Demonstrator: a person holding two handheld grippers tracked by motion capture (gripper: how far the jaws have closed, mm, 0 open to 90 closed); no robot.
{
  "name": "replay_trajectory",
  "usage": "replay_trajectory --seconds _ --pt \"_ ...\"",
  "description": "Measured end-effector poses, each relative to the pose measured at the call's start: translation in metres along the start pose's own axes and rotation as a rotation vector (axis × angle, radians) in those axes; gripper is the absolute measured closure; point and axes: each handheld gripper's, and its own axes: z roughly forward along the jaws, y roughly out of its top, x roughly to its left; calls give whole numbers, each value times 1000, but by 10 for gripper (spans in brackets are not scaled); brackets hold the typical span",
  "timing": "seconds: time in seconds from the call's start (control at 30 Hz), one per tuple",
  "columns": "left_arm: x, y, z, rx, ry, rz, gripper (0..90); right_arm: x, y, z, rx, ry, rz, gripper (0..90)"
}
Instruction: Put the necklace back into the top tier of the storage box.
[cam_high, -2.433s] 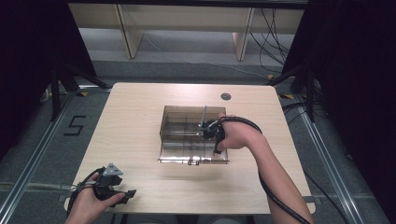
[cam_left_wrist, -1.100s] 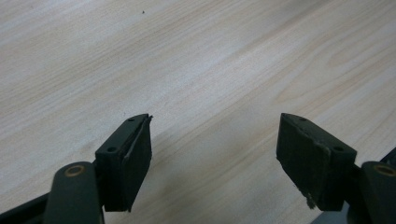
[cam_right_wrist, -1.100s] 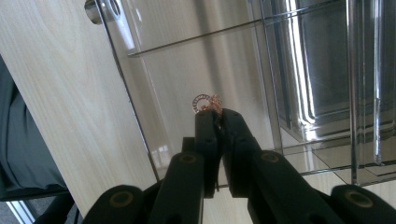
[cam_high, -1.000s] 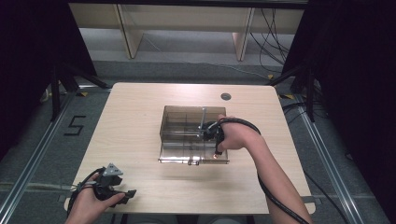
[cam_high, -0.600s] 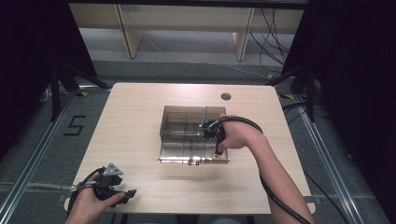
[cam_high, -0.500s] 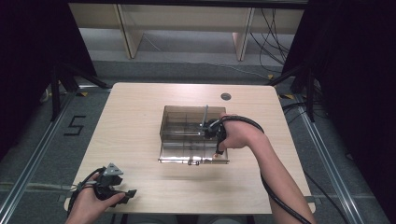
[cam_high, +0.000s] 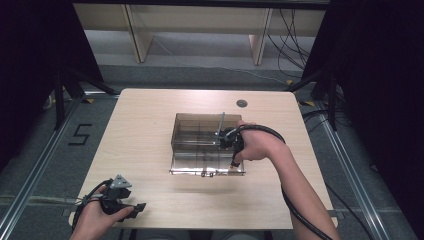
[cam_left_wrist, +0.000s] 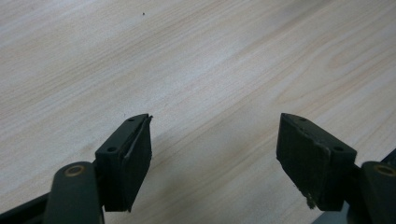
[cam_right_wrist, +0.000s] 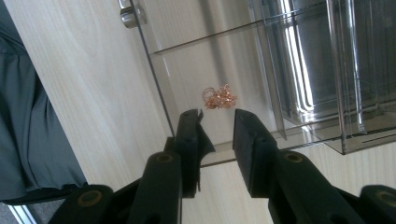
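Observation:
A clear plastic box with inner dividers stands in the middle of the wooden table. My right gripper hangs over the box's right side, pointing down into it. In the right gripper view its jaws stand a little apart with nothing between them. Just beyond their tips, a small tangle of copper-coloured chain lies on the floor of a compartment. My left gripper rests low near the table's front left corner. It is open over bare wood.
A round grommet sits in the table near its far edge. A small metal latch is on the box's front wall. A cable trails from the right gripper along the forearm. Shelving stands beyond the table.
The right gripper has only wavered slightly over the box's right side. The left gripper has stayed put.

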Motion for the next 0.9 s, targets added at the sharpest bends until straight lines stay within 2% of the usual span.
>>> replay_trajectory --seconds 0.03,0.07,0.1,0.13,0.17,0.2,0.23,0.37,0.4,0.43,0.57,0.6,0.67,0.77,0.8,0.83,0.9 --pt "0 0 0 0 1 -1 265 2 -1 -1 4 0 29 716" --pt "0 0 0 6 -3 0 264 0 -2 -1 -5 5 -1 705" --pt "0 0 0 8 -3 1 264 0 -2 -1 -5 5 -1 705" --pt "0 0 0 9 -2 2 264 1 -3 -2 2 2 12 704" --pt "-1 0 0 1 -4 -1 265 1 -4 -2 -8 -2 4 704" --pt "0 0 0 5 -4 15 264 3 -6 -4 -3 -3 25 704" --pt "-1 0 0 -1 -4 10 264 3 -7 -5 -4 2 12 704" --pt "-1 0 0 7 -2 15 264 2 -15 -10 -8 -10 26 703" --pt "-1 0 0 7 -3 14 264 3 -18 -11 -18 -15 43 702" --pt "-1 0 1 1 -4 6 264 2 -20 -12 -22 -14 30 702" --pt "-1 0 0 2 -4 10 265 3 -27 -12 -31 -24 47 696" --pt "-2 0 1 -4 -6 0 265 3 -30 -11 -30 -22 62 695" --pt "-1 0 1 8 -6 11 265 3 -34 -11 -36 -21 59 695" --pt "-1 1 1 1 -2 2 265 3 -40 -13 -45 -19 71 694" --pt "-1 1 0 8 -9 15 265 4 -42 -13 -45 -17 80 693" --pt "-2 1 2 -2 -9 0 265 5 -44 -14 -42 -17 76 693" --pt "0 1 1 14 -17 3 265 7 -47 -16 -35 -12 80 689"
